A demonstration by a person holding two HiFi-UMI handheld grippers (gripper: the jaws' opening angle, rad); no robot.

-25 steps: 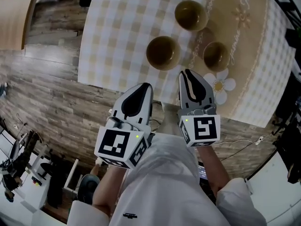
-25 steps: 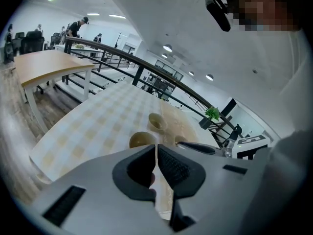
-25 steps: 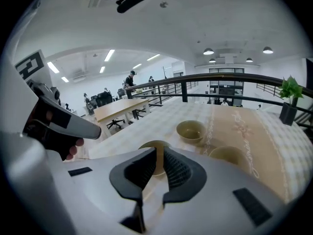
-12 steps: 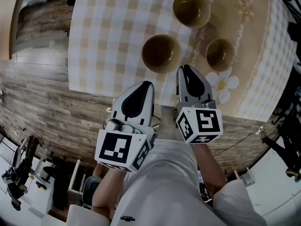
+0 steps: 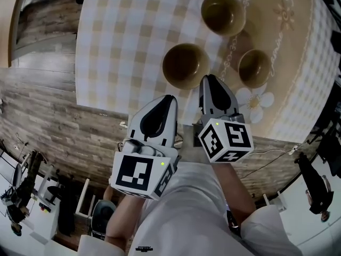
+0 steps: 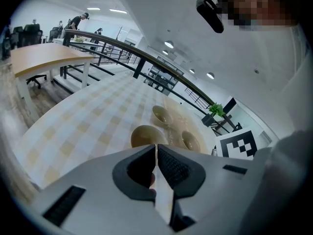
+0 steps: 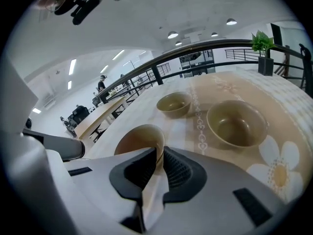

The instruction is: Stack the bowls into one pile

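Observation:
Three olive-brown bowls stand apart on the table: a near one (image 5: 185,65), a far one (image 5: 222,13) and a smaller right one (image 5: 254,68). My left gripper (image 5: 169,98) hangs over the table's front edge, short of the near bowl, jaws shut and empty. My right gripper (image 5: 209,78) is beside it, its tips just right of the near bowl's rim, also shut on nothing. In the right gripper view the near bowl (image 7: 139,138) sits straight past the closed gripper (image 7: 162,149), with the right bowl (image 7: 237,124) and the far bowl (image 7: 173,103) beyond. The left gripper (image 6: 156,146) faces the same near bowl (image 6: 145,135).
The round table (image 5: 114,63) wears a checked cloth with a beige daisy-print runner (image 5: 290,47) on its right side. Wooden floor (image 5: 48,121) lies below its front edge. A wooden desk corner (image 5: 5,20) is at the far left. Cables (image 5: 269,156) trail on the floor.
Both grippers have sunk a little towards the table's front edge. The right gripper has rolled, so its marker cube shows another face. The bowls have not moved.

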